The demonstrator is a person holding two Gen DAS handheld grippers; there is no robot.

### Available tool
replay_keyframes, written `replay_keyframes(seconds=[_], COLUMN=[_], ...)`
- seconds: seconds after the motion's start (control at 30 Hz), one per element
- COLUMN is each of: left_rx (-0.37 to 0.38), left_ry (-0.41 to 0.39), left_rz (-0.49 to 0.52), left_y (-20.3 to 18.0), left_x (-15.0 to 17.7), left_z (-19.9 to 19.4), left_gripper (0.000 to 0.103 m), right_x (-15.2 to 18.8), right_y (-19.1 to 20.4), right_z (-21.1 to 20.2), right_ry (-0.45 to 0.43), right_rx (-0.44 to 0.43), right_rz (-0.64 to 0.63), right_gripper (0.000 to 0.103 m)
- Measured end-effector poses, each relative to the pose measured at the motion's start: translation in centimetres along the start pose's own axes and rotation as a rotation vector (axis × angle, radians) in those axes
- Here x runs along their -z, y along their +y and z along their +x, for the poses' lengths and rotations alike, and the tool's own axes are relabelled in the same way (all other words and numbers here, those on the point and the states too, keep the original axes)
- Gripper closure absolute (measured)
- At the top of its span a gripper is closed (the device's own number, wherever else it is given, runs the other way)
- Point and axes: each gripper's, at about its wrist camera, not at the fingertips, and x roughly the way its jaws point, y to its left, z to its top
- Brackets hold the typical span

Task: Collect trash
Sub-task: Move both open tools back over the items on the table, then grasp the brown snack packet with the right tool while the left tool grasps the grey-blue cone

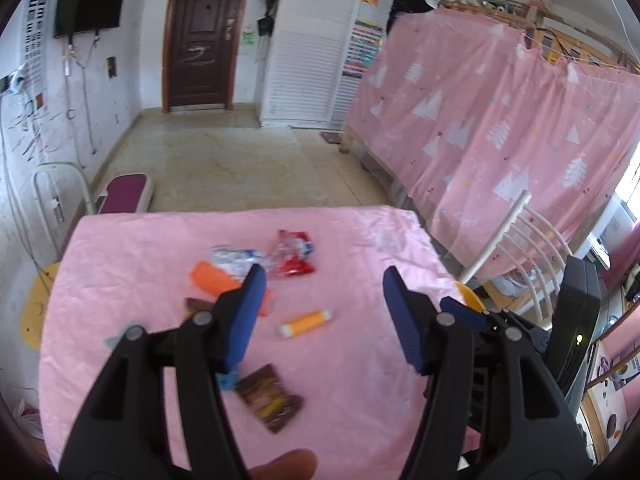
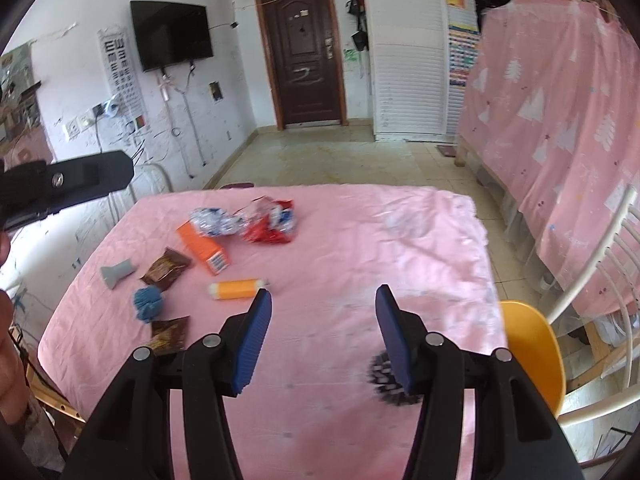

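Nearest: left gripper (image 1: 324,276), jaws apart w/ nothing between, blue pads over bare cloth; a fingertip (image 1: 280,466) shows at bottom edge of its view, prob. the holder's. Right gripper (image 2: 323,294), jaws apart at a middling gap, also empty, hanging above the table's near-right part. Both tilt down toward the table (image 2: 400,240), pink cloth cover, so litter reads clearly against it. Spiky black ball (image 2: 386,380) lies just behind right finger, partly hidden. Next out, on left half: two brown wrappers (image 2: 168,334) (image 2: 165,270), flat; blue pom (image 2: 148,303) between them; grey plug-like item (image 2: 116,273) nr left edge. Orange tube (image 2: 237,289) lies on its side just ahead of right gripper's left pad; closest easy pick, I'd judge, as it's rigid & clear of the rest. Orange box (image 2: 204,250) beyond, flat, touching crumpled blue-silver wrapper (image 2: 214,221); red bag (image 2: 270,220) against that. Trash is bunched left-centre, right side mostly bare. No bin visible in either view; cannot tell where items go. Yellow chair (image 2: 532,352) at right edge. Far: tiled floor, pink curtain (image 1: 500,128), white cupboard, brown door (image 2: 306,52), TV (image 2: 172,34) on wall.
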Motion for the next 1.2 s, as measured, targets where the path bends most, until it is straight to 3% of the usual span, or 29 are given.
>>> replay_keyframes(seconds=[0.5, 0.7, 1.2], left_rx=[-0.101, -0.146, -0.215], left_ry=[0.021, 0.057, 0.165], left_rz=[-0.093, -0.112, -0.130], left_y=[8.9, 11.8, 15.6], left_x=[1.5, 2.4, 4.7], left_z=[-1.6, -1.2, 2.4], left_gripper=[0.034, 0.031, 0.030], right_x=[0.9, 1.2, 2.5], right_y=[7.0, 9.1, 11.8], right_z=[2.2, 2.9, 4.6], right_ry=[0.063, 0.083, 0.156], right_rx=[-0.060, -0.093, -0.169], right_rz=[-0.089, -0.125, -0.209], right_gripper=[0.058, 0.052, 0.049])
